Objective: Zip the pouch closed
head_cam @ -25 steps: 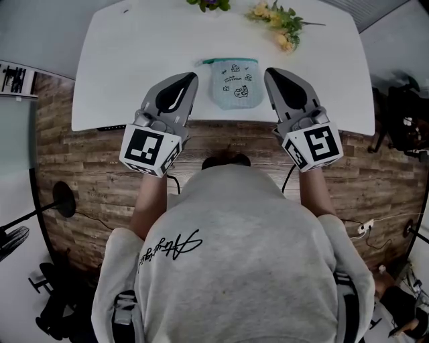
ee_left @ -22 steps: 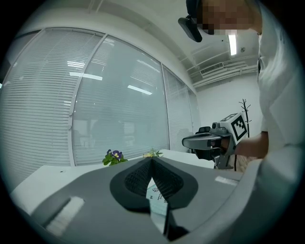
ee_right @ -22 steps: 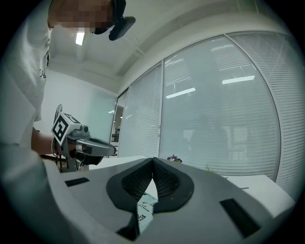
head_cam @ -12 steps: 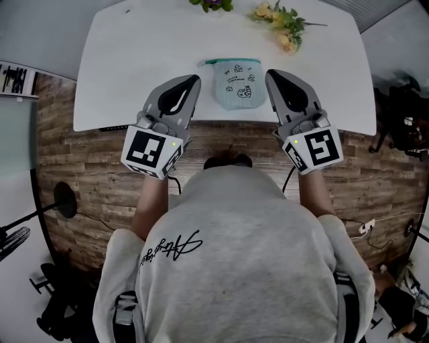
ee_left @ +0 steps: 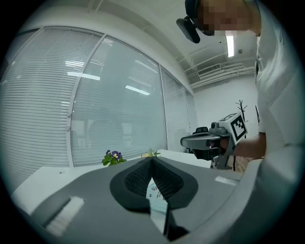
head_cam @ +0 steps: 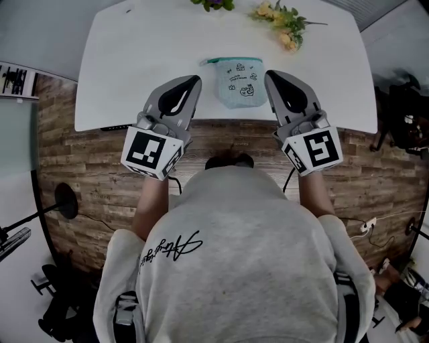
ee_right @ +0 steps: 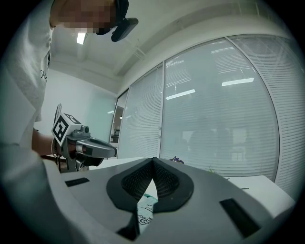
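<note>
I am looking down on a white table (head_cam: 134, 53) where the pale teal pouch (head_cam: 238, 83) is lying flat close to the near edge. It is printed with small cartoon drawings, and a darker teal bit is sticking out at its far left corner. I am holding the left gripper (head_cam: 195, 79) just to the left of the pouch and the right gripper (head_cam: 268, 74) just to its right, so the pouch is sitting between them. Both are angling inward toward it, with their marker cubes hanging over the wooden floor (head_cam: 87, 181) on the near side. In the left gripper view its jaws are meeting at the tips with nothing pinched between them. The pouch is showing only through the opening behind the tips, down on the table. The right gripper view is showing the same thing: jaws pressed together, empty, with the pouch's print peeking through the gap below. I cannot tell whether either gripper is brushing the fabric. A sprig of yellow flowers (head_cam: 281, 23) is lying at the far right of the table, and purple flowers (head_cam: 213, 3) are sitting at its far edge.
</note>
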